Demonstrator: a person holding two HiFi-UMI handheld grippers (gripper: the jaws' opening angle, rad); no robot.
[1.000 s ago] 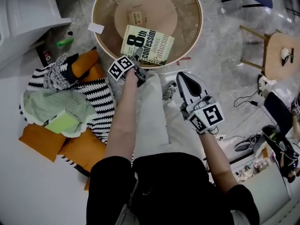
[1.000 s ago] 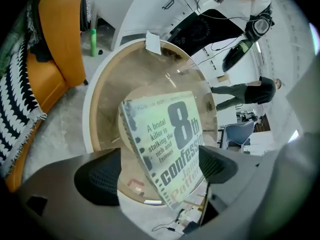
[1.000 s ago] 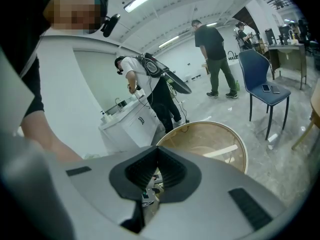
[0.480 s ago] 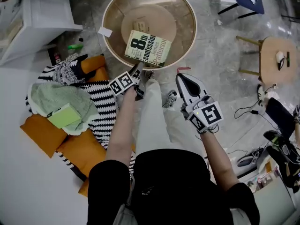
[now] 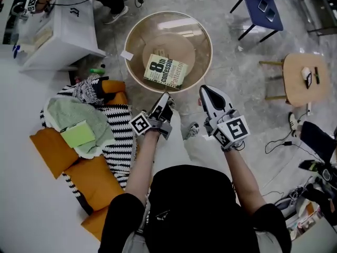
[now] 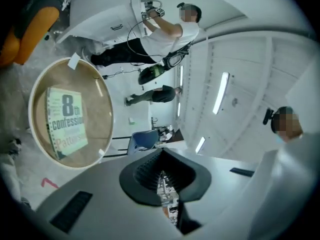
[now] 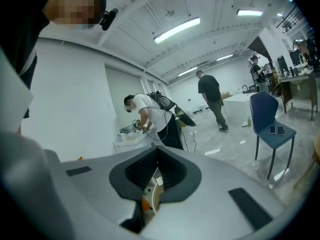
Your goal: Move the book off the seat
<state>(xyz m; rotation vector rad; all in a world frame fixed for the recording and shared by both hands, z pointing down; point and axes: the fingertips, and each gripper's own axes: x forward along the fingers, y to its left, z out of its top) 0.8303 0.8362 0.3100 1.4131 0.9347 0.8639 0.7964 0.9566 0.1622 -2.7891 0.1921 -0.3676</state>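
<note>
The book (image 5: 166,71), a pale green paperback with a big "8", lies flat on the round glass-topped table (image 5: 134,38); the left gripper view shows the book (image 6: 65,121) too, low at the left. My left gripper (image 5: 166,99) hangs in the air just short of the table's near rim, apart from the book. Its jaws have just been closing and now stand shut with nothing between them (image 6: 161,173). My right gripper (image 5: 205,91) is raised beside it, shut and empty (image 7: 156,159).
At the left is a seat with orange cushions (image 5: 50,152), a striped blanket (image 5: 118,125), a green cloth and a light green box (image 5: 78,134). A white cabinet (image 5: 63,33), a blue chair (image 5: 263,7) and a small wooden table (image 5: 308,78) stand around. People stand far off.
The left gripper has let go of the book, left it on the round table, drawn back and up, and shut. The right gripper has risen too.
</note>
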